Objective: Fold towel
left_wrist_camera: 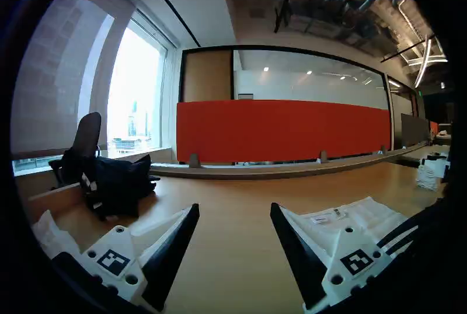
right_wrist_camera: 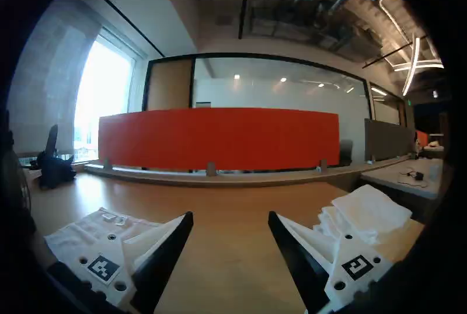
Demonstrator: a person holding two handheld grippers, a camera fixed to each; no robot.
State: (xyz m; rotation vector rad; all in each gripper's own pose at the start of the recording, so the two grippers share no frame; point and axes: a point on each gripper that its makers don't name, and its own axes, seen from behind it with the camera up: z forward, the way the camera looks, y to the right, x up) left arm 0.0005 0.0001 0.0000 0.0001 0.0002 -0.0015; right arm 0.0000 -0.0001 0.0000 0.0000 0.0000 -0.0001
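Observation:
A white towel (left_wrist_camera: 362, 215) lies flat on the wooden desk (left_wrist_camera: 233, 209), behind and to the right of my left gripper (left_wrist_camera: 233, 212), whose fingers stand open and empty above the wood. The right gripper view has the same towel (right_wrist_camera: 99, 226) at lower left, partly behind the left finger. My right gripper (right_wrist_camera: 230, 217) is open too, nothing between its fingers. A stack of folded white towels (right_wrist_camera: 368, 212) rests near the desk's right edge, just beyond the right finger.
A red divider panel (left_wrist_camera: 280, 130) runs along the desk's far side. A black bag (left_wrist_camera: 114, 182) and a dark chair (left_wrist_camera: 84, 139) sit at the left by the window. White crumpled material (left_wrist_camera: 49, 235) lies at the lower left. Another desk (right_wrist_camera: 408, 177) with small items stands to the right.

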